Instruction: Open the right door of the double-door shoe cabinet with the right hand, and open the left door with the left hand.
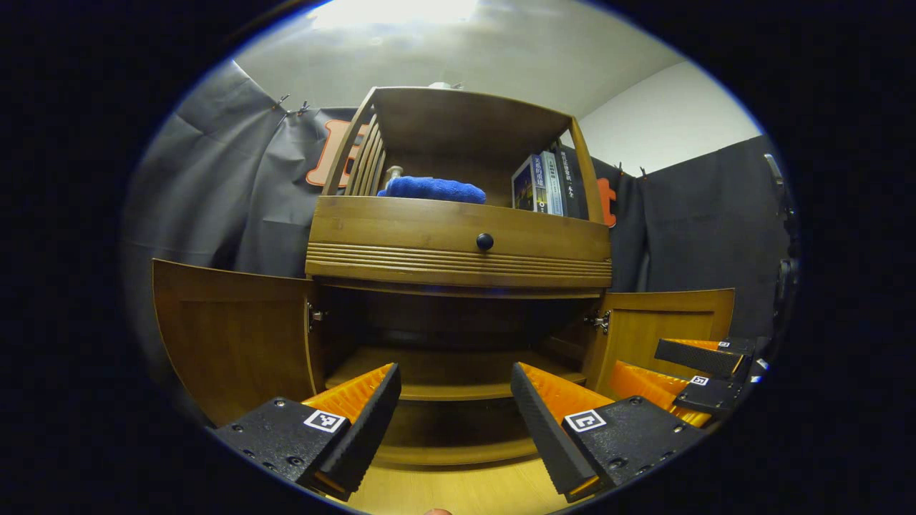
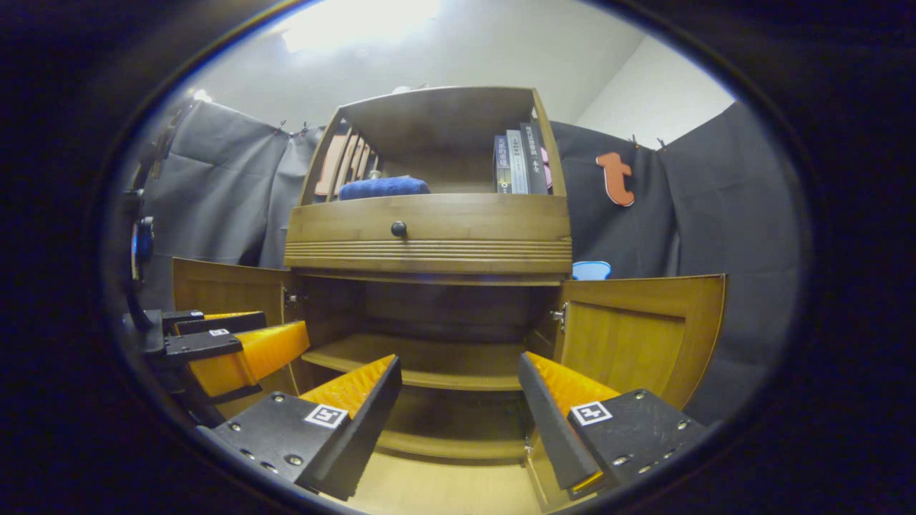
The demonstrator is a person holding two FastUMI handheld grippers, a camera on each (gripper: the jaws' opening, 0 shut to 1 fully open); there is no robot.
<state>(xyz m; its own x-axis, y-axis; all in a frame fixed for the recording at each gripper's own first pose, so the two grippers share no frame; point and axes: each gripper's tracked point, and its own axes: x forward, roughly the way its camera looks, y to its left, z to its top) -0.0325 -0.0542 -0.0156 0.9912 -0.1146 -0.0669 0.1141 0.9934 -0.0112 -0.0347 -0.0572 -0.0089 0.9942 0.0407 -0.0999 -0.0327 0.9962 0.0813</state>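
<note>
Both doors stand open: left door (image 1: 232, 336) beside the spread, empty left gripper (image 1: 454, 415), right door (image 2: 637, 336) beside the spread, empty right gripper (image 2: 458, 411).

cabinet (image 2: 429, 236): 1 | doors (image 2: 630, 336): 2 | books (image 2: 519, 161): 3 | blue cloth (image 2: 383, 187): 1 | tools (image 2: 458, 422): 2

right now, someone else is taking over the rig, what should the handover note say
Left tongs: open, holding nothing, facing the cabinet's lower compartment.
Right tongs: open, holding nothing, alongside.
Left door: swung wide open.
Right door: swung wide open.
The shelf inside is exposed; the drawer above is shut.
Done: both doors open.
Left: nothing apparent; probably just back the tongs away.
</note>
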